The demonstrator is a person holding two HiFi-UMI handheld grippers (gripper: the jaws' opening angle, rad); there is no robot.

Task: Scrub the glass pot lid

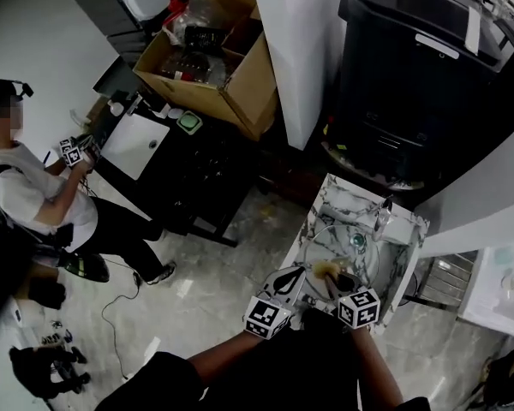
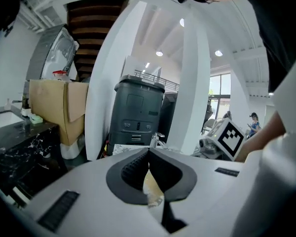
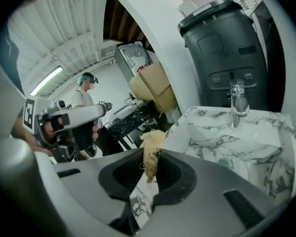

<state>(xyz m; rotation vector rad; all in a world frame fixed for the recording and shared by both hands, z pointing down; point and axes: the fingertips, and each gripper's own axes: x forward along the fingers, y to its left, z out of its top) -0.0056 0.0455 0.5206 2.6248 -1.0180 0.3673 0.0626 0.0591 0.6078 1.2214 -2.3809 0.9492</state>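
While the person stands over the marble sink (image 1: 324,197), both grippers reach in over its near edge. The left gripper (image 2: 149,152) has its jaws brought together tip to tip, and I see nothing pinched between them. The right gripper (image 3: 148,158) is clamped on a tuft of pale, fibrous scrubber (image 3: 151,141), which sticks up out of the closed jaws. From above, that scrubber hangs at the near rim of the glass pot lid (image 1: 332,236). The lid lies flat in the basin, knob up, just ahead of both gripper tips. The left tip sits to its left side and the right tip at its near edge. Whether the scrubber actually touches the glass, I cannot tell. A chrome faucet (image 3: 238,103) stands at the far side of the sink, beyond the lid. Behind it rises a tall black machine (image 1: 411,67). Off to the left an open cardboard box (image 1: 236,88) rests on a dark table, and another person (image 1: 34,191) sits nearby holding grippers too.
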